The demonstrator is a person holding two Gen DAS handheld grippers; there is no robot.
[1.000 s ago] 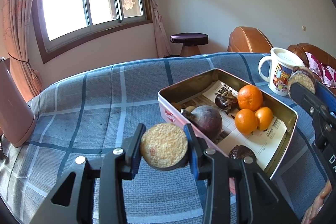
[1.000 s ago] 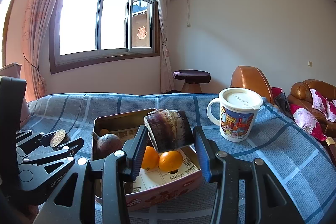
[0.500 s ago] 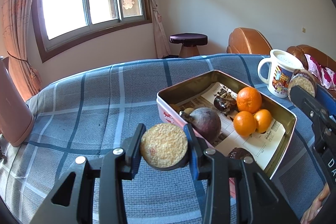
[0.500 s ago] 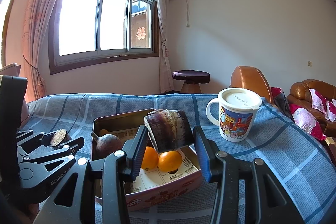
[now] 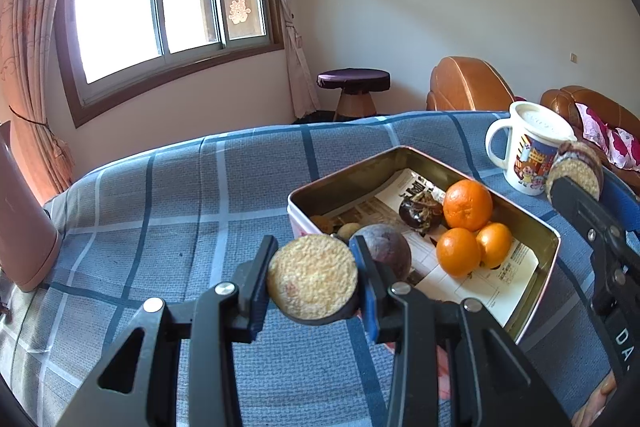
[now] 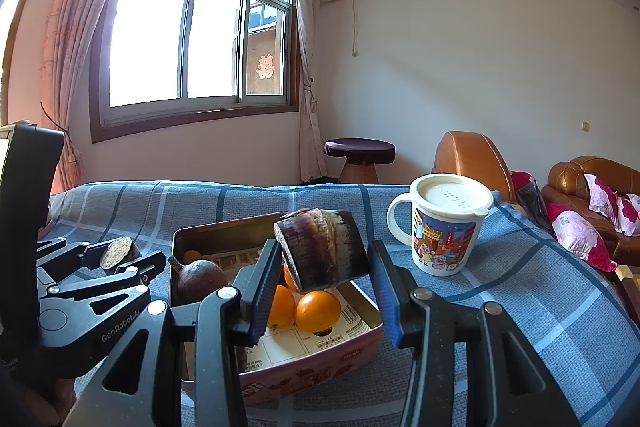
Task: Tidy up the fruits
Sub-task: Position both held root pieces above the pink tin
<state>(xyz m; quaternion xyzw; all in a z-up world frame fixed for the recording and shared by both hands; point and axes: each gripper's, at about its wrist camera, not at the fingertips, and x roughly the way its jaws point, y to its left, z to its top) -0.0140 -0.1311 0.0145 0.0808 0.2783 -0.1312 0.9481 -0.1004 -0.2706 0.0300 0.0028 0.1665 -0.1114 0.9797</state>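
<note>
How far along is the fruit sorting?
Done: three oranges and a purple fruit lie in the tin. In hand: each gripper, left and right, holds a sugarcane piece above the cloth. Left: putting both pieces in the tin.

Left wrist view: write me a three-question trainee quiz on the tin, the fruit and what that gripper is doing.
1. True or false: the mug stands inside the tin.
2. How many oranges lie in the tin?
3. The left gripper is: A open and empty; B shut on an orange; C shut on a cane piece.

Key: 1 false, the mug stands on the cloth beyond the tin. 2 three. 3 C.
</note>
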